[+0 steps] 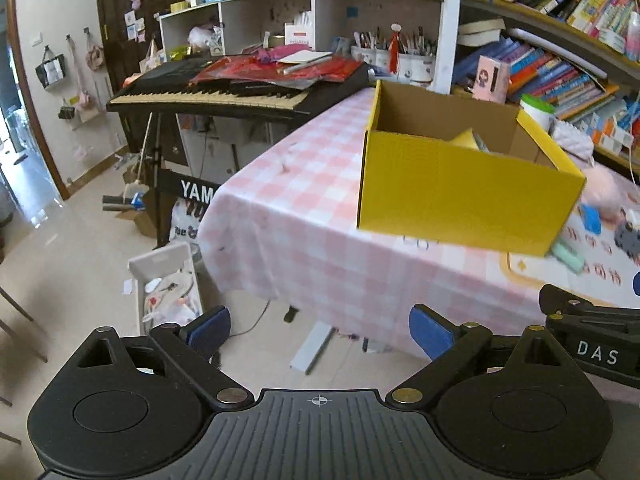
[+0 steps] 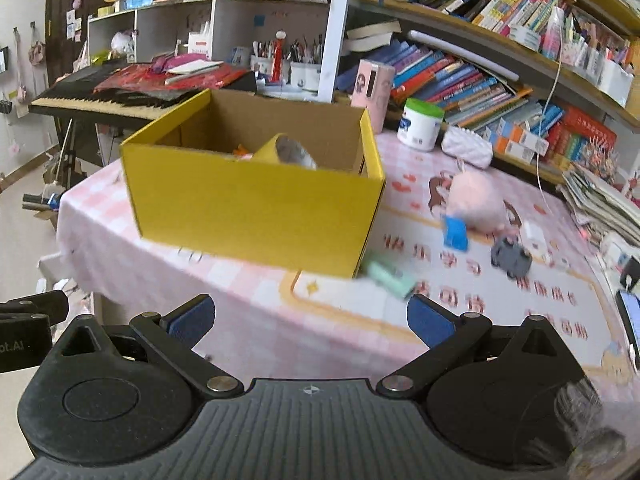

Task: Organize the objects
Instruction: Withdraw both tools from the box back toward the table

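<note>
Both the left gripper (image 1: 320, 330) and right gripper (image 2: 310, 320) hang wide open and empty short of the table (image 2: 248, 320), so reach squarely over the mint block (image 2: 390, 274) lying against the yellow box (image 2: 256, 208) corner before closing

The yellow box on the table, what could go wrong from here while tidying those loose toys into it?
The yellow box sits near the table's front edge, so a nudge might push it off. The mint green item lies tight against the box's corner, which makes a clean grasp awkward. Both grippers, left and right, are open and close together, so they could collide.
</note>
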The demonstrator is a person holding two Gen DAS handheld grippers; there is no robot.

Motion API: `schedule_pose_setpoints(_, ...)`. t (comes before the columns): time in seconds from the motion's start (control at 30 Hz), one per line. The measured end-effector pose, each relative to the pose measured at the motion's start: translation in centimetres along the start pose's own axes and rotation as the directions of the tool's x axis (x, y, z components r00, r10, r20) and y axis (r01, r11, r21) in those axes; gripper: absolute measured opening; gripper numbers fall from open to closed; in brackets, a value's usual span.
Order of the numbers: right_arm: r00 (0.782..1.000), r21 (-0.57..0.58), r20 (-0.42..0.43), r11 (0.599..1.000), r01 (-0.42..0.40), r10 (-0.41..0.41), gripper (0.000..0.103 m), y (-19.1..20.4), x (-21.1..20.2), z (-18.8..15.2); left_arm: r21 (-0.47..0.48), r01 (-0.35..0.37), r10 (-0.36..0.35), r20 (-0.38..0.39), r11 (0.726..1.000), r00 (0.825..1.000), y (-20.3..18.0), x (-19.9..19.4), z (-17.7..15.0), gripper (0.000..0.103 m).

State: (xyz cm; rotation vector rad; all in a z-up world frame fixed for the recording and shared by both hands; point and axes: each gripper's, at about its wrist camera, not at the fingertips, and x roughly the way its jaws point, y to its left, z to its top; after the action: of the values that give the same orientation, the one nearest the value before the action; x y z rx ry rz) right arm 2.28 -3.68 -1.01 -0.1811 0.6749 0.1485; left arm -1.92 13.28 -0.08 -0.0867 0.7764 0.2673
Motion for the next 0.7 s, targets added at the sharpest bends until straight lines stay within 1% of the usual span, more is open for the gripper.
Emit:
schedule_pose_setpoints(0.13,1.0,0.006,-0.013,1.0,0.001,-0.001,0.103,0.8,-1.2,-1.5,0.032,0.008,-0.008,-0.004,0.999,1.0,0.3,-0.8,-1.0,0.098)
schedule_pose_setpoints(0.37,0.999,0.04,-0.032,0.999,0.022,-0.021,0.103,0.6,-2.3,-2.8,0.083,0.034,-0.034,-0.005,0.996,0.999,-0.2,-1.5,-1.7,0.098)
schedule_pose_setpoints(0.53,0.998,0.051,-0.045,0.998,0.045,-0.043,0.103,-0.2,-2.7,-3.5,0.115,0.068,-0.067,-0.014,0.991,0.998,-1.4,-1.4,-1.8,0.098)
schedule_pose_setpoints(0.7,0.995,0.084,-0.061,0.993,0.087,-0.082,0.103,-1.9,-2.8,-4.0,0.161,0.109,-0.106,-0.029,0.981,0.994,-3.4,-1.0,-1.7,0.098)
